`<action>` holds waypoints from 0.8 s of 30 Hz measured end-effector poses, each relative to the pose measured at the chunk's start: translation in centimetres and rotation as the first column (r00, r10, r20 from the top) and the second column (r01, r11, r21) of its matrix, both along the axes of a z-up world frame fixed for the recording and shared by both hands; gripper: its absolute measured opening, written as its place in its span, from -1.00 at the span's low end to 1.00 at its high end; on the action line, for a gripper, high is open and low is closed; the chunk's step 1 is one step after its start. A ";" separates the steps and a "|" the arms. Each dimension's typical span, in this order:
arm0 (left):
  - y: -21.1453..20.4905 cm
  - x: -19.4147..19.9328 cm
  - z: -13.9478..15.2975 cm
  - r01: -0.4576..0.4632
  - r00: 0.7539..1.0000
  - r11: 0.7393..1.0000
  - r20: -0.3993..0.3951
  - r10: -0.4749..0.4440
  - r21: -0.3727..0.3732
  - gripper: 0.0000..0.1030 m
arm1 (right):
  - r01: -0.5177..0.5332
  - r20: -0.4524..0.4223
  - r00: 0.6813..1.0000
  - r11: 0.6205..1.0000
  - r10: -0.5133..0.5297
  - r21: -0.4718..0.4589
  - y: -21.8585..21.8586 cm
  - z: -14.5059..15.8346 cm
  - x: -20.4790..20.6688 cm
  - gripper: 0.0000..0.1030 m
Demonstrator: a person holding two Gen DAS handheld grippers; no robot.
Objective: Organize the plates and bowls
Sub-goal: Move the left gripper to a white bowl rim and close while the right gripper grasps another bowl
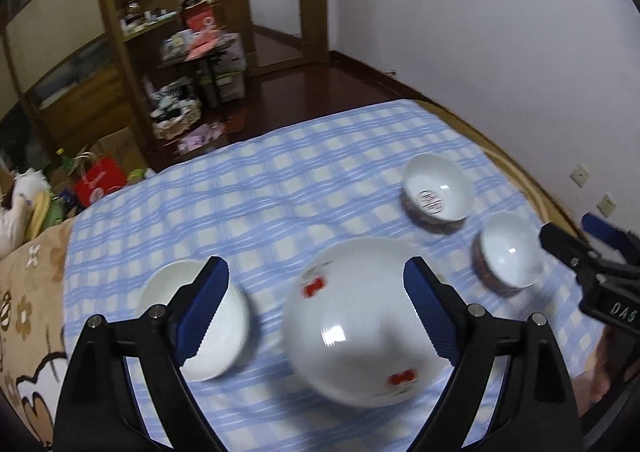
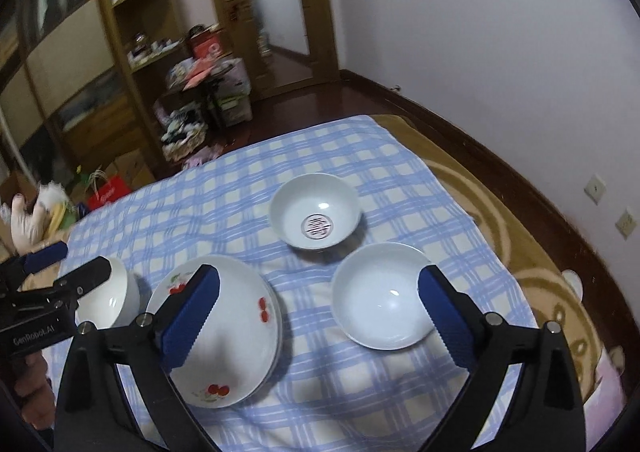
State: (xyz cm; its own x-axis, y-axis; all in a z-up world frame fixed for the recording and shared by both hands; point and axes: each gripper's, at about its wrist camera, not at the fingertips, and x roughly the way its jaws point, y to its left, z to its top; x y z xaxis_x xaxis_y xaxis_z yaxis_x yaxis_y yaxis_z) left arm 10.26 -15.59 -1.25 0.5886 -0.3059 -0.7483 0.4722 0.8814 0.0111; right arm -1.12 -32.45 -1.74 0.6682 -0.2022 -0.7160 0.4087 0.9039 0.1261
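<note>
All the dishes stand upright, mouths facing up, on a blue checked cloth (image 2: 360,392) spread over a bed. The big white plate with red cherries (image 1: 352,324) is round and lies flat near the front. A plain white bowl (image 1: 200,316) sits just left of it. A bowl with a round seal mark inside (image 2: 316,216) and another plain white bowl (image 2: 380,296) stand to the right. The left tongs (image 1: 316,312) and the right tongs (image 2: 320,320) are both released, jaws wide, holding nothing.

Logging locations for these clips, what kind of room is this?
Probably a bedroom at home: the dishes sit on a checked cloth spread over a bed, beside a wooden shelf unit and a doorway.
</note>
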 end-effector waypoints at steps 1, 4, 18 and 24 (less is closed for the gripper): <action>-0.6 -0.1 0.0 0.005 1.000 1.000 0.001 -0.005 -0.001 0.71 | 0.005 0.002 1.000 1.000 -0.005 0.006 -0.4 -0.2 -0.2 1.00; -2.8 -0.1 -0.1 0.040 0.999 0.999 -0.003 -0.040 0.004 0.71 | 0.031 -0.007 0.999 0.999 -0.031 0.009 -1.8 -0.8 -0.7 1.00; -10.7 0.2 -1.4 0.149 0.988 0.989 -0.048 -0.150 -0.014 0.71 | 0.158 -0.040 0.987 0.987 -0.158 -0.023 -6.6 -2.9 -2.3 1.00; -13.3 1.0 -2.7 0.174 0.982 0.985 -0.078 -0.175 -0.014 0.71 | 0.183 -0.068 0.981 0.983 -0.182 0.012 -8.6 -4.4 -2.5 1.00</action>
